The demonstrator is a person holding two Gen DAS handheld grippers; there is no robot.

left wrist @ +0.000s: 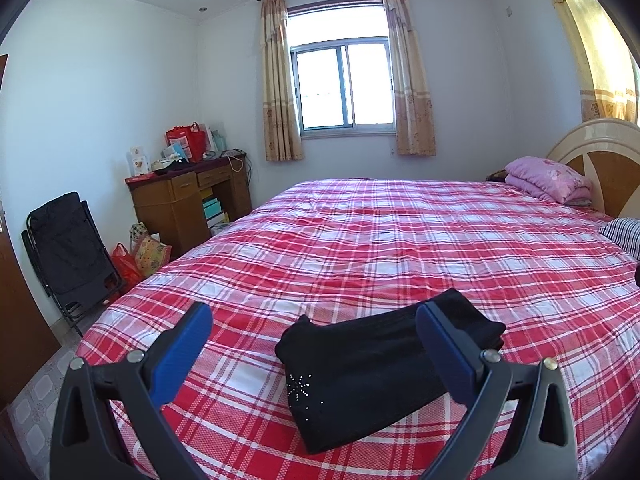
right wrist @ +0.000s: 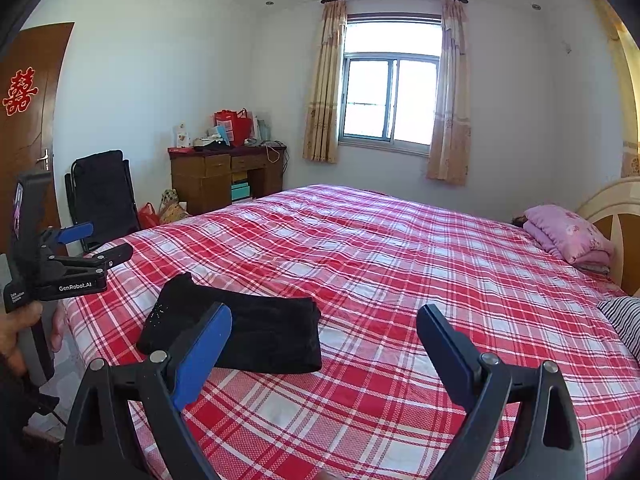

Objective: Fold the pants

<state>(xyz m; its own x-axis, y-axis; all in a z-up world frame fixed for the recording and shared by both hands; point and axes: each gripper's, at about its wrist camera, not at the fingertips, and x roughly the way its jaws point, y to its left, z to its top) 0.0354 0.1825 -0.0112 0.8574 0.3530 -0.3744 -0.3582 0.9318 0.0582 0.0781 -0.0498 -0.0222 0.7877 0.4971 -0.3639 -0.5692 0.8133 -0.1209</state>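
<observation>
Both grippers' jaws released above folded pants [left wrist: 372, 368] near bed [left wrist: 440, 248] edge.

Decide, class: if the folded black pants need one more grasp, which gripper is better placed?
Left, probably. The left gripper is open with the folded black pants lying between its fingers. The right gripper, also open, points at bare plaid bedspread, pants off to its left.

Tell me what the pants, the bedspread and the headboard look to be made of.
Pants: soft black knit or velvety cloth, matte, with small shiny studs near one end.
Bedspread: thin woven cotton by the look, red and white check, lightly creased.
Headboard: glossy cream frame around brown wood-look panels; whether real wood or laminate is unclear.
</observation>
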